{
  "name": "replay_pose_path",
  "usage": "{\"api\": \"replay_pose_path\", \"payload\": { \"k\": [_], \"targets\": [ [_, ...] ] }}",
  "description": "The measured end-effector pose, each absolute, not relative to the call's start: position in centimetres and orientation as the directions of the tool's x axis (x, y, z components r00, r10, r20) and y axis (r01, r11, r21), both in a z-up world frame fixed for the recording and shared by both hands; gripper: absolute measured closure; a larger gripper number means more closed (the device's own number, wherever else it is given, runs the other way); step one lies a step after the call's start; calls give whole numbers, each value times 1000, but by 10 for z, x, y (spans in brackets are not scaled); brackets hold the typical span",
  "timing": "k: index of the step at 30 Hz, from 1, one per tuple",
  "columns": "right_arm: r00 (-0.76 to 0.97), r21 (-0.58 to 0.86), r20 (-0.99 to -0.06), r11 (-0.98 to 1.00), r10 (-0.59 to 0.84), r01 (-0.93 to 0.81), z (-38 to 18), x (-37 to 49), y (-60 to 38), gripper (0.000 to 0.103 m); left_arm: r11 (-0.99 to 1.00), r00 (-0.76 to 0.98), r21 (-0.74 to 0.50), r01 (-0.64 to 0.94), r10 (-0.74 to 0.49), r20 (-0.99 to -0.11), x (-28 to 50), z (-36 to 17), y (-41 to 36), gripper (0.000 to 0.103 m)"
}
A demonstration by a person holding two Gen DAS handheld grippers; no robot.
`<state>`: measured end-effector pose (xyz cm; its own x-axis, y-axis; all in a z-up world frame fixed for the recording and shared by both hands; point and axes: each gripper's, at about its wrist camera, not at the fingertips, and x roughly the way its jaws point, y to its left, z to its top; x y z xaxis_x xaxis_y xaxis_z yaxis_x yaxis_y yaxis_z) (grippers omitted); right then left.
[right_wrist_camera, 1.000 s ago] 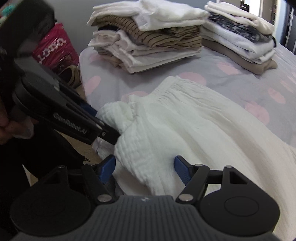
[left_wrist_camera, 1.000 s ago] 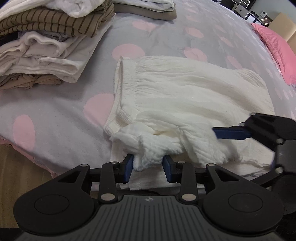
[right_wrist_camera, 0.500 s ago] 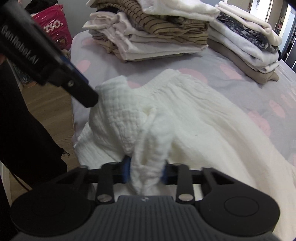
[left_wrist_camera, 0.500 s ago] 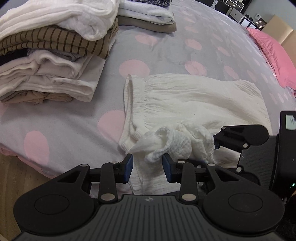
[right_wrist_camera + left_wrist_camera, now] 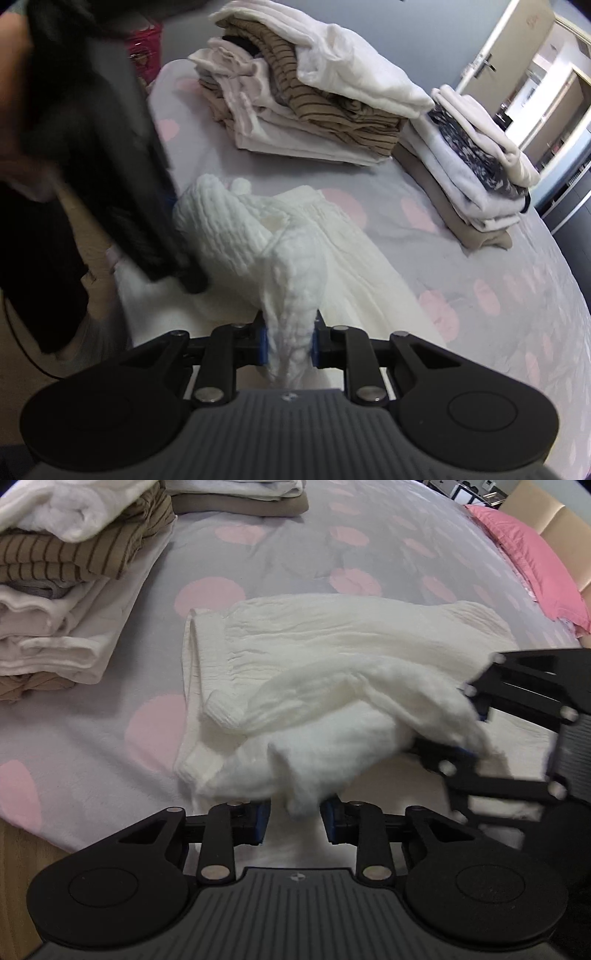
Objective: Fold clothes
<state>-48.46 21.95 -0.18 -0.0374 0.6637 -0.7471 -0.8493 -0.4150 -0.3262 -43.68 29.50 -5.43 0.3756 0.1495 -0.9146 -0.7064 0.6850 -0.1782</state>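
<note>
While both grippers lift its near edge, white crinkle garment [image 5: 332, 657] lies across the bed [image 5: 295, 554] nr the near edge, far part flat on the grey pink-dotted cover.
- L gripper [image 5: 295, 818]: jaws narrow, bunched fabric between the blue pads; grip looks loose.
- R gripper [image 5: 290, 341]: jaws narrow, clamped on a raised fold of the same garment.
- Tall folded stack [image 5: 314, 96], striped brown item in it: far-left corner of bed.
- 2nd folded stack [image 5: 476, 173]: far edge, right of the first.
- Pink pillow [image 5: 532, 557]: far-right edge.
</note>
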Motion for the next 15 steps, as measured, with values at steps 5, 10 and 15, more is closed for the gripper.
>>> {"api": "replay_pose_path", "payload": {
  "k": [5, 10, 15],
  "targets": [
    [-92, -281, -775, -470, 626, -837, 0, -485, 210, 75, 698, 344, -111, -707, 203, -917, -429, -67, 293, 80],
    [-142, -234, -799, -519, 585, -822, 6, -484, 200, 65, 723, 327, -49, -689, 249, -912, -432, -68, 288, 80],
    [-179, -191, -817, -551, 548, -812, 31, -476, 191, 64, 741, 324, -4, -671, 288, -901, -433, -68, 282, 80]
  ]
}}
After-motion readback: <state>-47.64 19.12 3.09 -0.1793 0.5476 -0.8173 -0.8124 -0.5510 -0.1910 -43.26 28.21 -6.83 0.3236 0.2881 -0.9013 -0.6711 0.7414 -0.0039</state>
